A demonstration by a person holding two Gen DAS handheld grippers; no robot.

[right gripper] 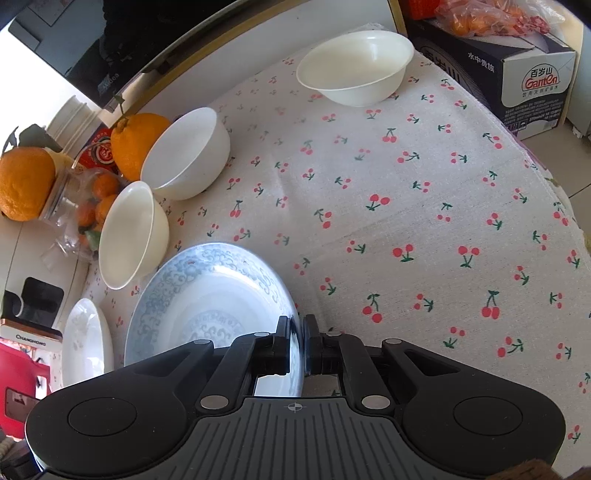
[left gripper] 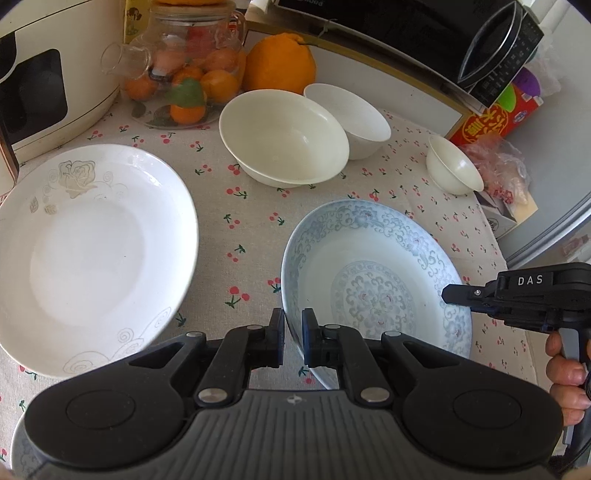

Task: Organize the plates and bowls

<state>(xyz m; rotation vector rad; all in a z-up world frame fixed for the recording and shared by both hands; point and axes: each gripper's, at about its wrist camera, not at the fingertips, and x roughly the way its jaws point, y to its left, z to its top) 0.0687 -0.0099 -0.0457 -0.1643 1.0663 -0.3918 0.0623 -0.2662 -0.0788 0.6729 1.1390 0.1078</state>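
A blue-patterned plate [left gripper: 373,273] lies on the cherry-print tablecloth [left gripper: 251,206]. My left gripper [left gripper: 293,338] is shut on its near-left rim. My right gripper [right gripper: 297,343] is shut on the plate's opposite rim [right gripper: 207,295]; it also shows in the left wrist view [left gripper: 458,295]. A white rose-patterned plate [left gripper: 88,254] sits to the left, also in the right wrist view [right gripper: 86,343]. A large white bowl [left gripper: 284,136], a medium white bowl [left gripper: 351,118] and a small white bowl [left gripper: 454,170] stand further back.
A glass teapot with oranges [left gripper: 184,70] and a big orange [left gripper: 280,62] stand at the back. A cream appliance [left gripper: 48,70] is at the left, a microwave [left gripper: 424,33] behind. A Ganten box [right gripper: 517,74] borders the table's right side.
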